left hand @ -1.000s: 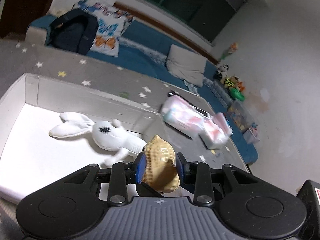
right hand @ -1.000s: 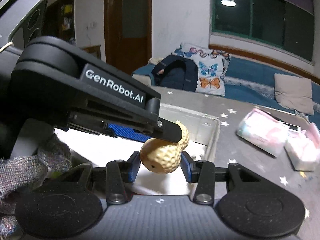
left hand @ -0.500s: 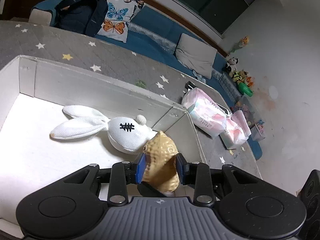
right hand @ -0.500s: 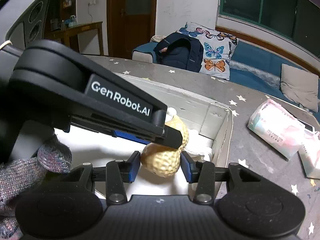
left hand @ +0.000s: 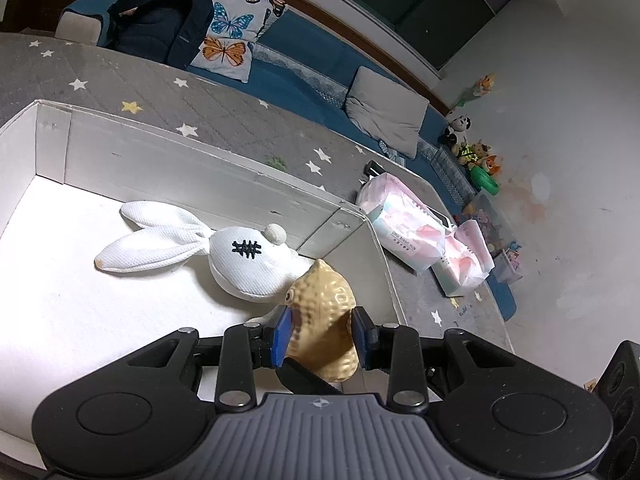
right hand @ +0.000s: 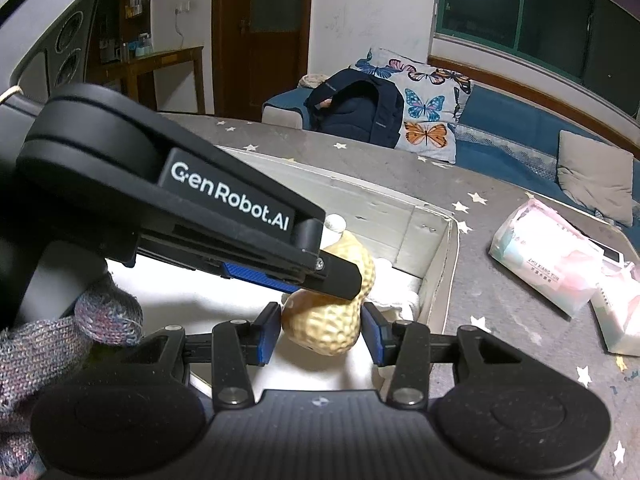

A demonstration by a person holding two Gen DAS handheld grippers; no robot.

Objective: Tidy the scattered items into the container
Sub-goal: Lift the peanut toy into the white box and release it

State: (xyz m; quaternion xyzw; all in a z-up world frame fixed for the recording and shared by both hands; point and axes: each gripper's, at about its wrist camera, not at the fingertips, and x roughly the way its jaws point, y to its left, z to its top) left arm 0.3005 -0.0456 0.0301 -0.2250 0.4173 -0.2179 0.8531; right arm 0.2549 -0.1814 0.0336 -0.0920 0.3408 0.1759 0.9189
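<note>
Tongs on both hands meet at one item: a tan, dimpled peanut-shaped toy. Left tongs point down into the box, blue pads clamped on the peanut's sides. Right tongs also tilt down, pads bracketing the peanut's lower lobe; the left pad looks to be touching it, the right shows a thin gap, so can't tell if it's actually gripping. In the right wrist view the left tool crosses from upper left, one finger lying over the peanut. Grey knit-gloved hand holds that tool's handle.

Peanut sits above the near right corner of the shallow white cardboard box, over its floor. Inside the box: white fabric rabbit toy lying flat, ears toward the left wall, just behind the peanut.

Outside, on the grey star-print surface, two pink-and-white tissue packs lie right of the box.
</note>
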